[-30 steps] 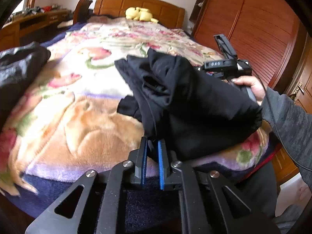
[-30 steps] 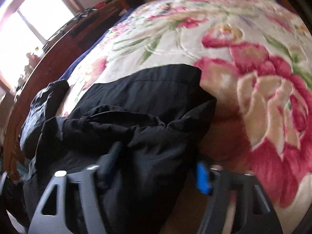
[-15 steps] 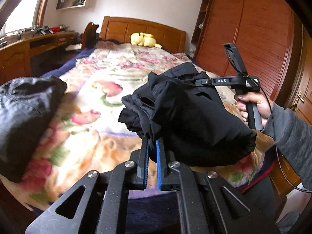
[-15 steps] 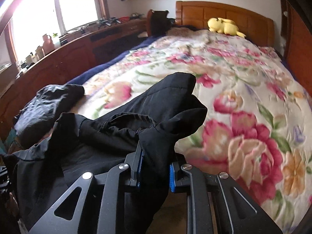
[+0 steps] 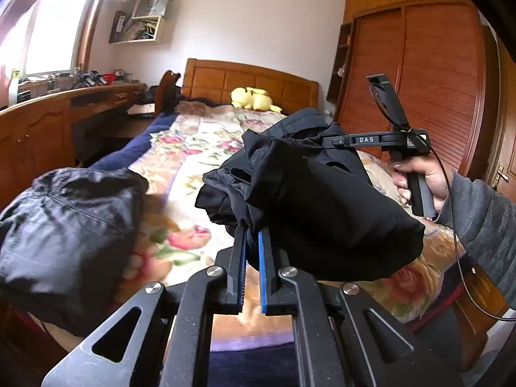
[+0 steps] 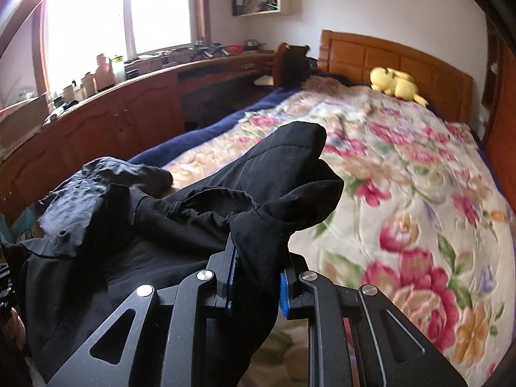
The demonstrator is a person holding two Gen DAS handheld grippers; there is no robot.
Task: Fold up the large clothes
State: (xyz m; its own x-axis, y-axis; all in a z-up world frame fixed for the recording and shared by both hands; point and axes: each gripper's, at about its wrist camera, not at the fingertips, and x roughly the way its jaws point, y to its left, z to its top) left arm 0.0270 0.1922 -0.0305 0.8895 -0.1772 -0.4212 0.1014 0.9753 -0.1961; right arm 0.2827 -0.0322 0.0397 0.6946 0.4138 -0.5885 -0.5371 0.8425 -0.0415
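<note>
Black padded jacket (image 5: 322, 213) held above the foot end of the bed (image 6: 403, 193), clear of the floral blanket, slung between two tools. The left tool (image 5: 251, 235) is clenched on a thin edge of the jacket's fabric; the right tool (image 6: 256, 258) is clamped on a thicker bunched fold, held by a hand (image 5: 419, 177) in a grey sleeve. The garment appears soft, bulky and limp: it sags and bunches between the two holds, and its smooth shell may slip, so seams, hems or corners likely give the surest purchase. A second dark garment (image 5: 67, 235) lies at the bed's foot on the window side, close beside the jacket and likely to crowd the folding area. A yellow plush toy (image 6: 395, 85) rests at the headboard, well apart. The wooden worktop (image 6: 129, 96) along the window side of the bed carries bottles and clutter.
</note>
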